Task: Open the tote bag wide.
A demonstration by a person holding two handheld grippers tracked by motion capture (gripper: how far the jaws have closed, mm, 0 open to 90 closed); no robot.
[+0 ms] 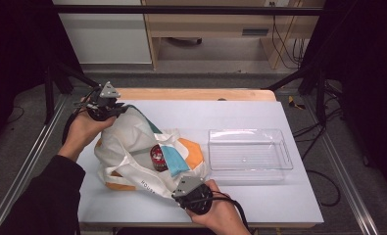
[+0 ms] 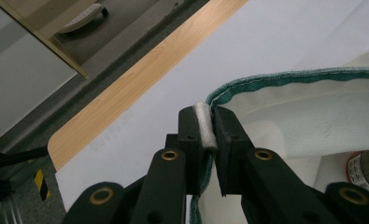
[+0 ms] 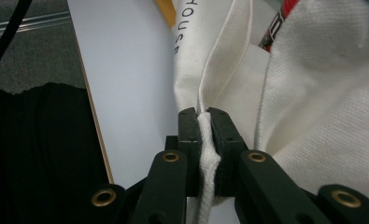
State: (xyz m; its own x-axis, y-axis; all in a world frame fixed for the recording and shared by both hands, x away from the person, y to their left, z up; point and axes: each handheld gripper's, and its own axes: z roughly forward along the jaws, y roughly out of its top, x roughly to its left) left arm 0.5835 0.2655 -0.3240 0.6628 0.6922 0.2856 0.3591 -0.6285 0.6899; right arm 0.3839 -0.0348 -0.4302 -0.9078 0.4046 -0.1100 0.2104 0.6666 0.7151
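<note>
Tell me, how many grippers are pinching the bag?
2. The left gripper pinches the bag at its far, green-trimmed edge; the right gripper pinches its near edge, by the table's front.

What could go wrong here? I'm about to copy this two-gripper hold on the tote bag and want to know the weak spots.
1. The left gripper pinches only a thin strip of the tote bag at its green-trimmed rim; the cloth might slip out.
2. The right gripper clamps a narrow strap fold, which could also pull free.
3. The red can lies at the bag's mouth; tilting the bag may let it roll out, short of the clear tray.
</note>
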